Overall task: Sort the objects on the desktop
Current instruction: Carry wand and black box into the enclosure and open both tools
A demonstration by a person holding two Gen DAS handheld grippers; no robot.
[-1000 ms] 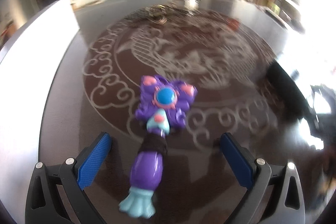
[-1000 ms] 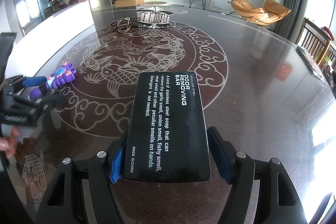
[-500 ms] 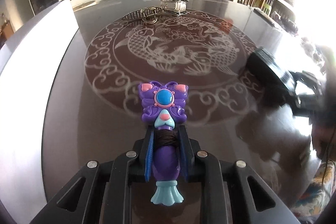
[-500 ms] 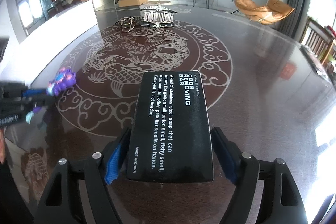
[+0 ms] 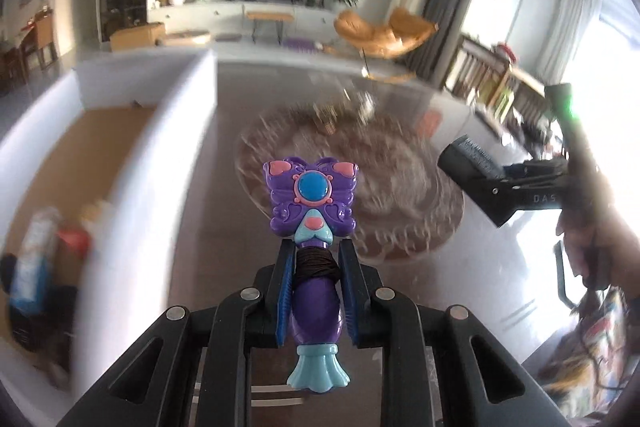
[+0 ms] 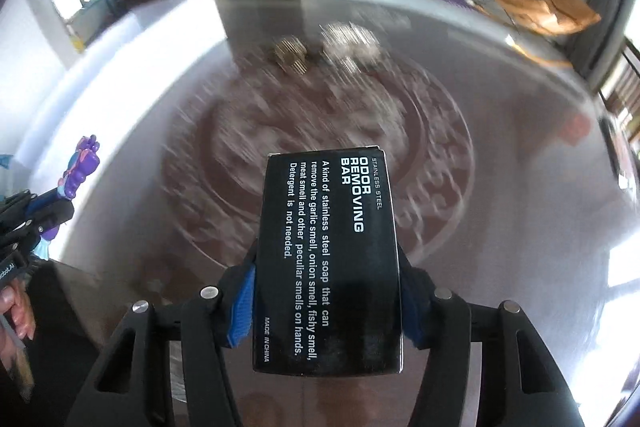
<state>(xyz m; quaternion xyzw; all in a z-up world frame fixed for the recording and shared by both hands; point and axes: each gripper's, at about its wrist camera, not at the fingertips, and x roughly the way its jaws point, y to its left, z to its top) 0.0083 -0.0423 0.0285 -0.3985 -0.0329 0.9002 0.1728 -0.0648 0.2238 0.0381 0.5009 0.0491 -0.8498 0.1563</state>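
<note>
White box wall (image 5: 160, 155) blocks left; metal ornaments (image 6: 320, 55) far; table centre (image 6: 500, 187) open.

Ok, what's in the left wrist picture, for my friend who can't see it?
The left gripper holds a purple butterfly toy above a dark patterned table. A white box sits to the left, and a hand with a black box is on the right.

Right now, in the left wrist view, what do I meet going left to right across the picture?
White storage box with blurred items inside → purple butterfly toy clamped in the left gripper → black odor-bar box between the closing pads of the right gripper → the person's hand.
</note>
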